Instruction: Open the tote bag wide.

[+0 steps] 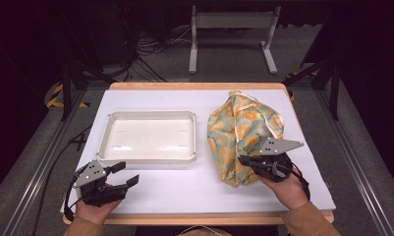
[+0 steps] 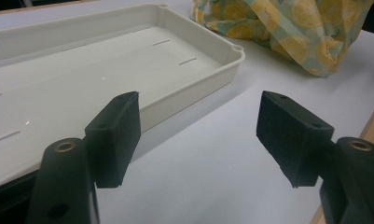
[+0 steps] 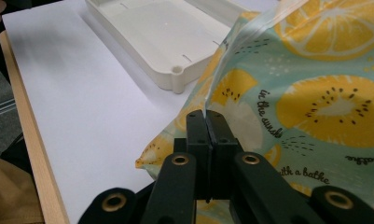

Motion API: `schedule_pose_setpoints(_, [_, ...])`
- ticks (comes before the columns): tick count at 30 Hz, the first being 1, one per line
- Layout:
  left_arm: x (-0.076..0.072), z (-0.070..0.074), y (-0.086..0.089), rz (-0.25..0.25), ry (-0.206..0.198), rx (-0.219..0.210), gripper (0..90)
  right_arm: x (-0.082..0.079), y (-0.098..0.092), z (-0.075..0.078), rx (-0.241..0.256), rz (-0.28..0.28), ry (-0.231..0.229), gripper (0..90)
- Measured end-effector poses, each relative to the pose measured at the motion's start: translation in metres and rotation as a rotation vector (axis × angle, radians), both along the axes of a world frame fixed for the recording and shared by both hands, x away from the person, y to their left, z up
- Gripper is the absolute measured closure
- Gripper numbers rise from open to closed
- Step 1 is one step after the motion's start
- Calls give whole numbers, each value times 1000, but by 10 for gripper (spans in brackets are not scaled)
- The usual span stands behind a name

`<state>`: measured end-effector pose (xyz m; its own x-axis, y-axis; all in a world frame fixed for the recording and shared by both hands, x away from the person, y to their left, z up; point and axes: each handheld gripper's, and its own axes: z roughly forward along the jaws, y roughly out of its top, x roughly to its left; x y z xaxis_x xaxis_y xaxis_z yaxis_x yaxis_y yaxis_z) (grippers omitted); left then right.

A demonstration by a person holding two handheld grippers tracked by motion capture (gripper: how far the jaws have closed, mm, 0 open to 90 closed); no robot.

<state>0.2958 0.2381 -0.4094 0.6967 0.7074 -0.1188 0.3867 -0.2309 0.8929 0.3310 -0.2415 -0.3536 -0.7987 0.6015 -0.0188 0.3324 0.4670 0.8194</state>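
Right hand-held gripper (image 3: 206, 116) pinches the fruit-print bag (image 3: 315, 93); left hand-held gripper (image 2: 198, 135) gapes wide, white tray (image 2: 194, 88) just ahead.

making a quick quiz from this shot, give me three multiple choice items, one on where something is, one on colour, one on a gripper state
1. Where does the fruit-print bag lie relative to the tray?
A. inside it
B. on the table beside it, on the right gripper's side
C. under it

2. What colour is the tray?
A. off-white
B. red
C. black

3. How do the jaws of the left gripper stand?
A. shut on the tray rim
B. shut on the bag
C. wide apart, holding nothing

Answers:
1 B, the high view shows the bag on the white table sheet next to the tray.
2 A, its rim and floor are plainly off-white.
3 C, the left gripper view shows a bare gap between the pads; the right gripper is the one pinching the bag.
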Motion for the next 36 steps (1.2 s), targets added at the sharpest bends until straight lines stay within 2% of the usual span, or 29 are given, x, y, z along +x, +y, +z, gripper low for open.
schedule_pose_setpoints(7, [0,0,0,0,2,2,309,-5,-4,15,16,-5,-39,896])
schedule_pose_setpoints(11, [0,0,-1,-2,4,0,310,-8,-10,29,33,-13,-69,897])
schedule_pose_setpoints(17, [1,-1,-1,-2,3,2,309,-9,-20,41,53,-29,-93,896])
schedule_pose_setpoints(20, [1,-1,-1,-2,5,2,309,-11,-28,49,74,-45,-108,896])
schedule_pose_setpoints(21, [0,-1,-1,-1,8,-1,309,-11,-34,52,94,-58,-116,896])
schedule_pose_setpoints(26, [0,-1,-1,0,9,-2,309,-12,-48,56,135,-90,-131,897])
schedule_pose_setpoints(36, [1,-1,-2,-4,12,7,309,-14,-69,57,146,-165,-160,896])
